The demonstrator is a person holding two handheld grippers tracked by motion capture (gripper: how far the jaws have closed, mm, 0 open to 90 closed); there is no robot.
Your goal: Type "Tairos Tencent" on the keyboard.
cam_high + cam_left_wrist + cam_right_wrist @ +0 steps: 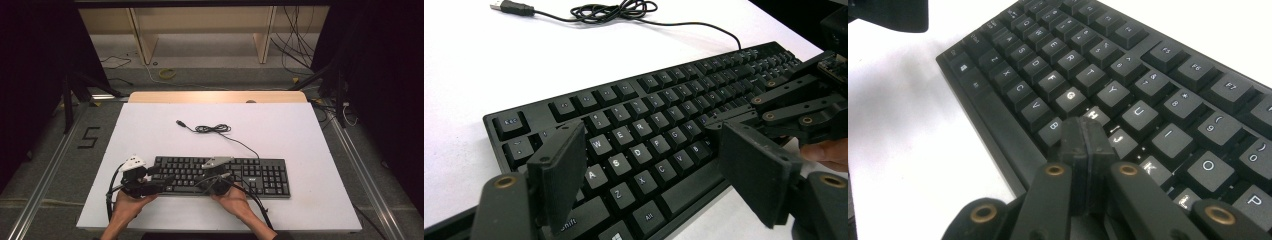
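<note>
Both grippers sit over the black keyboard (pixel 222 175) at the white table's (pixel 300 135) six o'clock edge: left gripper (pixel 649 165) spread wide above A-S-D, right gripper (pixel 1084 131) pinched closed near H.

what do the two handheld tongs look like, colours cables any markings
Both are black linkage builds with brass-coloured pivot rivets. The left tongs end in flat, square black pads, and in the high view carry a white block on top. The right tongs have narrow black tips and a grey three-cornered plate on top. A black cable trails from each. No lettering shows. The forearms are bare, with no sleeves.
</note>
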